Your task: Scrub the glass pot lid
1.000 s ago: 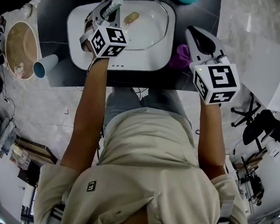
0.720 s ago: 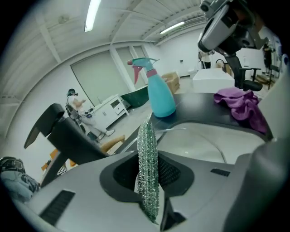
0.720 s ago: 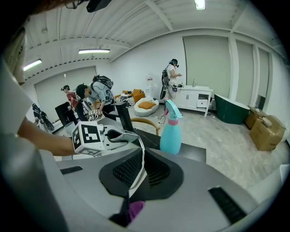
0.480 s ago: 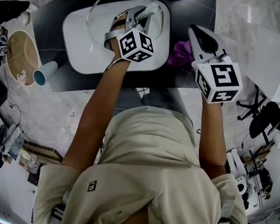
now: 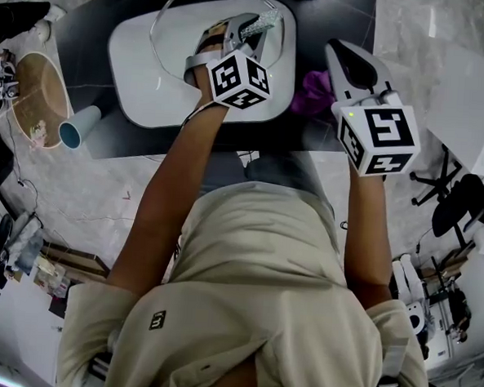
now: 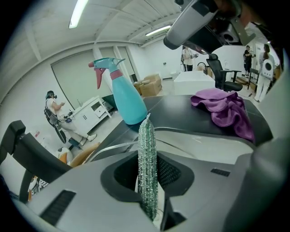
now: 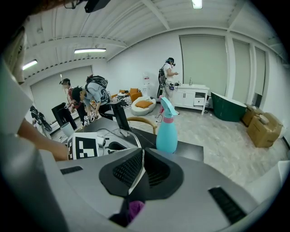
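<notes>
- The glass pot lid (image 5: 180,28) lies flat on a white tray (image 5: 142,92) on the dark desk (image 5: 98,12). In the head view it sits toward the tray's 12 o'clock side, with its metal rim arcing round from 9 to 12 o'clock.
- The left gripper (image 5: 235,34) hovers over the lid's 3 o'clock half. Its jaws are clamped on a glittery green scrubber (image 6: 147,167), which stands up thin and upright between them.
- The right gripper (image 7: 140,166) hangs off the tray at its 3 o'clock side. Its jaws are pressed together with nothing between them.
- A purple cloth (image 5: 314,91) lies just beside the right gripper at about 8 o'clock, and a teal spray bottle (image 6: 123,97) stands at the desk's 12 o'clock edge.
- The lid is probably stiff, fairly heavy for its size, and breakable.
- Its smooth glass would likely skate on the tray under a sideways push, more so if wet.
- The metal rim looks like the safest place to take hold or brace, since the domed glass gives the jaws little to bite. The knob cannot be made out under the left gripper.
- The scrubber seems soft and springy, so it should flatten against the glass without scratching hard.
- Pressing downward rather than sideways would probably keep the lid from sliding.
</notes>
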`<state>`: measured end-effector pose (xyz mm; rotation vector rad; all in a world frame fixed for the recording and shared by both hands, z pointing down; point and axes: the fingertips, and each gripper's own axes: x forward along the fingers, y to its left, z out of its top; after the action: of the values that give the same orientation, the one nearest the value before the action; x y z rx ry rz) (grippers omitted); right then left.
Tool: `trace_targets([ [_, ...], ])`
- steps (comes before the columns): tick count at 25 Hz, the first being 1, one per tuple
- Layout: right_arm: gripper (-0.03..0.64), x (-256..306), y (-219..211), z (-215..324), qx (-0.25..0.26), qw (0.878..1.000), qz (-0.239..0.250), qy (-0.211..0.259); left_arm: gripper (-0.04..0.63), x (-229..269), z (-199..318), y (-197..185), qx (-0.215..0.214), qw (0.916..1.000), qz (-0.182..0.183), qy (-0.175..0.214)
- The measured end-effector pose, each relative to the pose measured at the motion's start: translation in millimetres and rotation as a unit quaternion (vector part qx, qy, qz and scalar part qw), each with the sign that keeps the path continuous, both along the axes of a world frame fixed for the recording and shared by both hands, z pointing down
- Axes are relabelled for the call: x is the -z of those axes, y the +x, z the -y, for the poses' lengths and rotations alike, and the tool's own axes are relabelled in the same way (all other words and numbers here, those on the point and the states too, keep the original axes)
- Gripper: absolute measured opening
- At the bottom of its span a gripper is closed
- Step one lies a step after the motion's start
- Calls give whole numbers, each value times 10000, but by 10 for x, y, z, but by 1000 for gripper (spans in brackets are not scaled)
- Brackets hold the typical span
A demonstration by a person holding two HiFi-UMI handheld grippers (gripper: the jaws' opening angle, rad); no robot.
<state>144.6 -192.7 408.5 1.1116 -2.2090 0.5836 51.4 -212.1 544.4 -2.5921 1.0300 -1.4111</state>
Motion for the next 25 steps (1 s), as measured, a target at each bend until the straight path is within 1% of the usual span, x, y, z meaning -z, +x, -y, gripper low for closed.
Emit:
trace_targets([
  [5, 28, -14, -63, 17, 70, 10000, -6, -8, 89, 27, 28, -123, 121, 9999, -23, 35],
  [9, 28, -35, -168, 31, 187, 9998, 9, -17, 89, 95, 116, -420, 415, 9990, 19, 155],
  [11, 28, -36, -251, 30, 274, 9996, 24, -12, 89, 113, 159, -673, 644, 9976, 144, 188],
  [13, 28, -30, -344, 19, 360, 9993, 33, -5, 89, 89, 169, -1027, 967, 9948, 264, 150],
  [16, 28, -30, -467, -7, 477, 9989, 42, 1, 89, 67, 103, -1606, 1482, 9880, 428, 95],
  [19, 28, -57, -550, -39, 569, 9984, 33, -21, 89, 58, 2, -2001, 1872, 9810, 496, 56],
  [21, 28, -63, -600, -64, 630, 9980, 29, -34, 91, 52, -46, -2090, 1996, 9789, 440, 20],
  [25, 28, -37, -681, -103, 716, 9974, 25, -9, 91, 37, -93, -2021, 1929, 9803, 429, 17],
])
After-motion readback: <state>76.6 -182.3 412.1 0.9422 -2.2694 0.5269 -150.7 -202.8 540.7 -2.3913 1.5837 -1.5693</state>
